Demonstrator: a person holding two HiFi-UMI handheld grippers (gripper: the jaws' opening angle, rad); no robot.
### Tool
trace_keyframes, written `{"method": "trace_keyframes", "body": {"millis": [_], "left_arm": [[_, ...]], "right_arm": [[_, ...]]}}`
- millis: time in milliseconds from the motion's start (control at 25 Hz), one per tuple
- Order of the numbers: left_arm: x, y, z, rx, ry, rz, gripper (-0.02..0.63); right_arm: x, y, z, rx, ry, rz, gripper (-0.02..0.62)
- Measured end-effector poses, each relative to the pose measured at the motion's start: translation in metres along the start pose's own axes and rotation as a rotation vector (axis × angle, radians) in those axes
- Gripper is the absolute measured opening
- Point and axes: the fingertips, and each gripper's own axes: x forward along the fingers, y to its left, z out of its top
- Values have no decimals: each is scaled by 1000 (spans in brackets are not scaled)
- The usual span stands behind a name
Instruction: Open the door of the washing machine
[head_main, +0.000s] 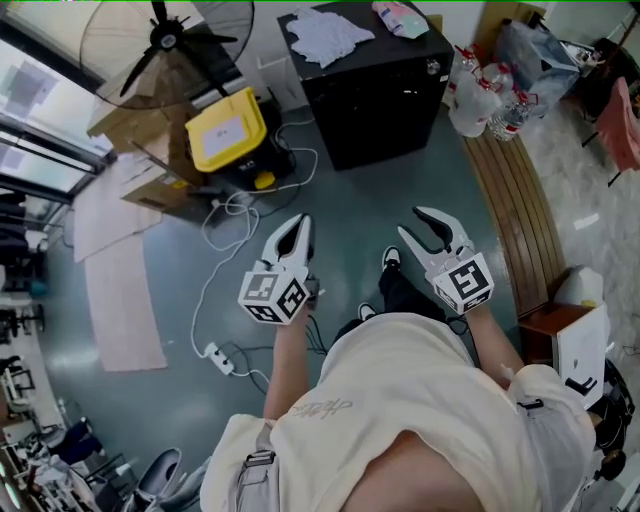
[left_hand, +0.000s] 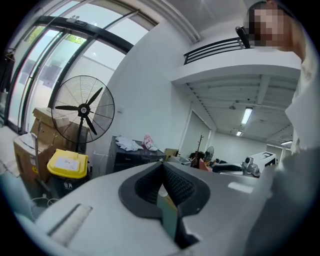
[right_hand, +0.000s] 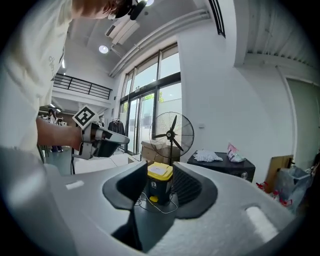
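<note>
The washing machine (head_main: 375, 95) is a black box at the far side of the floor, with white cloth (head_main: 325, 35) lying on top. It also shows small in the left gripper view as a dark machine (left_hand: 127, 159), and as a dark machine (right_hand: 225, 168) in the right gripper view. I cannot make out its door. My left gripper (head_main: 298, 224) is held in the air well short of it, jaws together and empty. My right gripper (head_main: 410, 222) hangs beside it at the same distance, jaws apart with nothing between them. Its jaws frame only the distant bin, as the right gripper (right_hand: 160, 172) view shows.
A yellow-lidded bin (head_main: 228, 128) stands left of the machine, with a big floor fan (head_main: 165, 40) and cardboard boxes (head_main: 140, 150) behind it. White cables and a power strip (head_main: 218, 357) trail over the floor. A wooden bench (head_main: 515, 215) and water bottles (head_main: 480, 95) are on the right.
</note>
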Motion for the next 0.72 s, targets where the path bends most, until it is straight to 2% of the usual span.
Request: {"method": "trace_keyframes", "body": {"millis": [160, 320, 520, 720], "left_arm": [[37, 16, 15, 34, 36, 14, 18], [77, 36, 43, 94, 53, 43, 18], [120, 50, 61, -11, -6, 63, 19], [155, 58, 79, -73, -52, 75, 18]], "right_arm": [[32, -35, -11, 61, 7, 29, 160], [69, -80, -10, 55, -2, 57, 160], [109, -124, -9, 87, -25, 114, 160], [140, -158, -2, 100, -52, 145, 160]]}}
